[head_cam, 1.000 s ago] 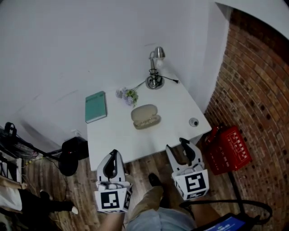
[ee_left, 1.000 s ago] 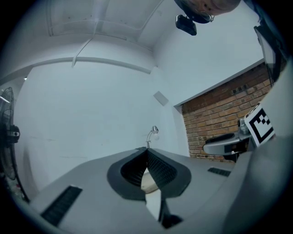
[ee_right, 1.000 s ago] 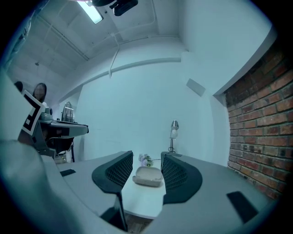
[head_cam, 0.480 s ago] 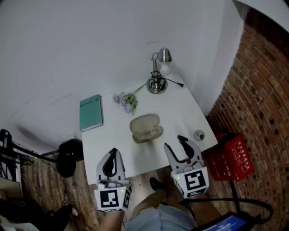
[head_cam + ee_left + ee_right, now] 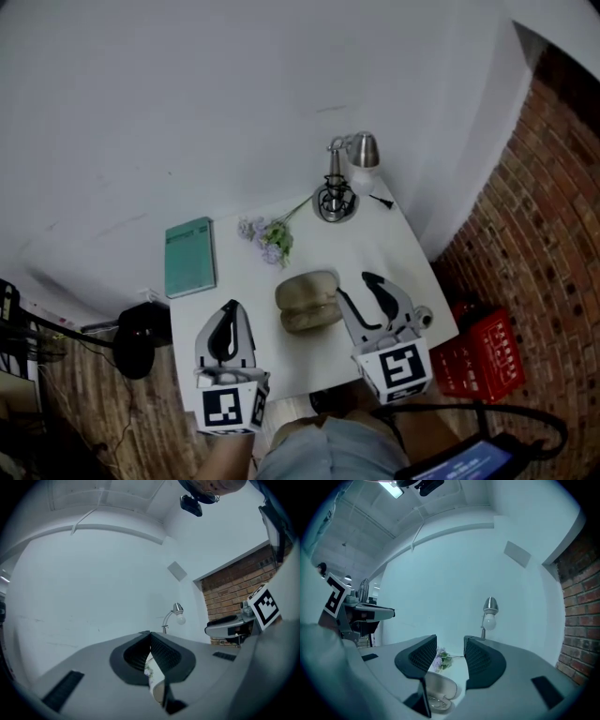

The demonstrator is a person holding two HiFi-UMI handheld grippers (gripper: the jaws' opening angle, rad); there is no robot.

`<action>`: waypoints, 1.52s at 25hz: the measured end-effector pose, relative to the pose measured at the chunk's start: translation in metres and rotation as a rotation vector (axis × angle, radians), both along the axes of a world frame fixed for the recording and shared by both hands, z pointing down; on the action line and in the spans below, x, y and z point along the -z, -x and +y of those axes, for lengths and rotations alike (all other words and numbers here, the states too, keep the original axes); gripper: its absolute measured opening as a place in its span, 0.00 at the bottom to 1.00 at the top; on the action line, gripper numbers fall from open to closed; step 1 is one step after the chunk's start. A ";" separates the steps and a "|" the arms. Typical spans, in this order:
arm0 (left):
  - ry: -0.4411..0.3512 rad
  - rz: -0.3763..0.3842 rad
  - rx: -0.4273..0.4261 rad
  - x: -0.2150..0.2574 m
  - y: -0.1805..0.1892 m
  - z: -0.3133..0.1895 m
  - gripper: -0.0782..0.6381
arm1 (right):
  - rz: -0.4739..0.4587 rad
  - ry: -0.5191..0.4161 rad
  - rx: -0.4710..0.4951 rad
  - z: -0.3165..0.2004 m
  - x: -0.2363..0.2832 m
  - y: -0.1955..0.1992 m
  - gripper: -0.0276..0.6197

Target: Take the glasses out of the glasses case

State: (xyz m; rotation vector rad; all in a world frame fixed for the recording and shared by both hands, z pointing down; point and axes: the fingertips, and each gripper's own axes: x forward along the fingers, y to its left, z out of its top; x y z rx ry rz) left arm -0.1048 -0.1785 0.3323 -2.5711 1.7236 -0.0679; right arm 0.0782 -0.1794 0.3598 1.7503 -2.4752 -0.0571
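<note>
Two empty grippers hover level over the near edge of the table (image 5: 234, 291). The left gripper (image 5: 228, 309) has its jaws pressed together, and the right gripper (image 5: 356, 289) stands wide, its jaws having just been closing a little with nothing between them. The glasses case (image 5: 307, 302) lies open mid-table, just beside the right gripper's tips, with the glasses (image 5: 434, 703) resting in its lower shell. A jaw arriving off-line could shove the light, unbraced case toward the flowers (image 5: 272, 244) or tip its lid shut. Pinching a lens rather than the frame might let the glasses slip.
</note>
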 end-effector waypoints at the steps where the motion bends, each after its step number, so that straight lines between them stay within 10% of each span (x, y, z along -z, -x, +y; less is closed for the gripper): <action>1: -0.002 0.002 0.003 0.003 0.001 -0.004 0.12 | 0.004 -0.003 0.006 -0.004 0.003 0.001 0.35; 13: 0.004 0.020 0.084 0.002 0.005 -0.036 0.12 | 0.022 0.025 0.126 -0.048 0.000 0.012 0.34; 38: 0.179 0.026 0.286 -0.066 0.045 -0.038 0.12 | 0.151 0.392 0.420 -0.051 -0.155 0.052 0.32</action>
